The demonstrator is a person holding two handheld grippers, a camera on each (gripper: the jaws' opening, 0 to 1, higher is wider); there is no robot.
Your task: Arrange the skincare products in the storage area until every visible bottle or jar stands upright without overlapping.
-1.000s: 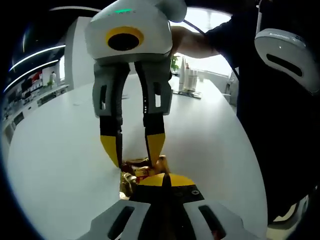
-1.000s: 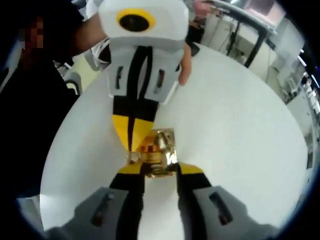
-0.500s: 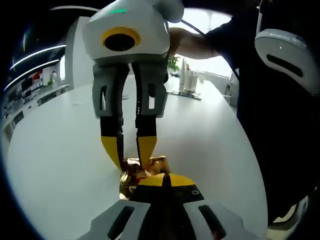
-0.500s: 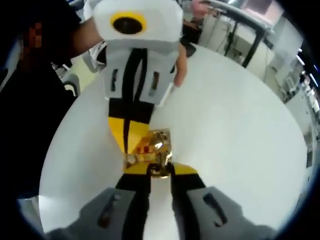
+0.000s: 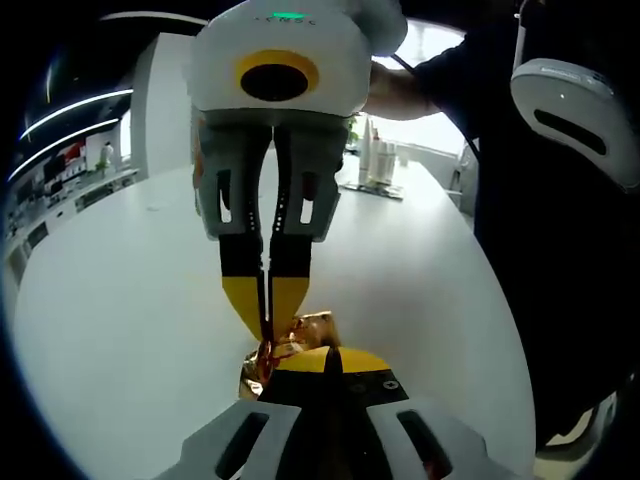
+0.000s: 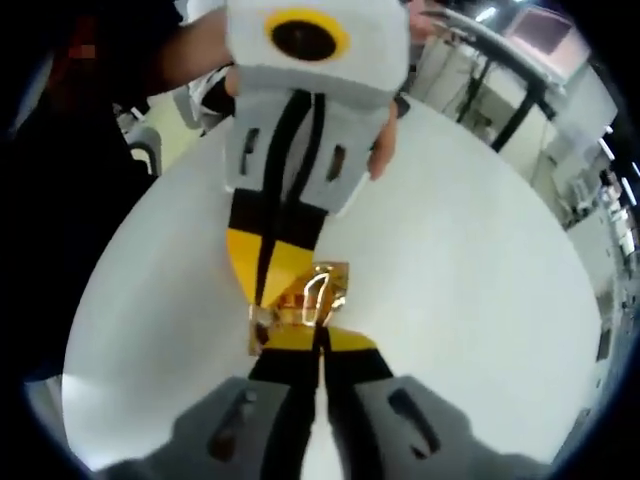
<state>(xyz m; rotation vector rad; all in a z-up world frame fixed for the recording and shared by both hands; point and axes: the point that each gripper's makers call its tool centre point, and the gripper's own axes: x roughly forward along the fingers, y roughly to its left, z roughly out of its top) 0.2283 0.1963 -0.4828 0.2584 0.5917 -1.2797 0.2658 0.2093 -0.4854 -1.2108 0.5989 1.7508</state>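
A crumpled gold foil sachet (image 5: 305, 328) lies on the white round table (image 5: 120, 300), caught between two grippers that face each other. In the left gripper view my left gripper (image 5: 330, 362) rises from the bottom with its yellow tips pressed together on the sachet's near edge. My right gripper (image 5: 266, 325) comes down from the top, its jaws shut on the far edge. In the right gripper view the sachet (image 6: 318, 290) sits just past my right gripper (image 6: 318, 345), with the left gripper (image 6: 262, 300) pinching its left corner.
Several pale bottles on a tray (image 5: 378, 160) stand at the far edge of the table. A person in dark clothes (image 5: 540, 250) stands close on the right, and a hand (image 6: 385, 150) holds the left gripper. Bare table (image 6: 480, 260) spreads around the sachet.
The right gripper's jaws, open a second ago on both sides of the sachet, have shut on it. The left gripper stayed shut in place.
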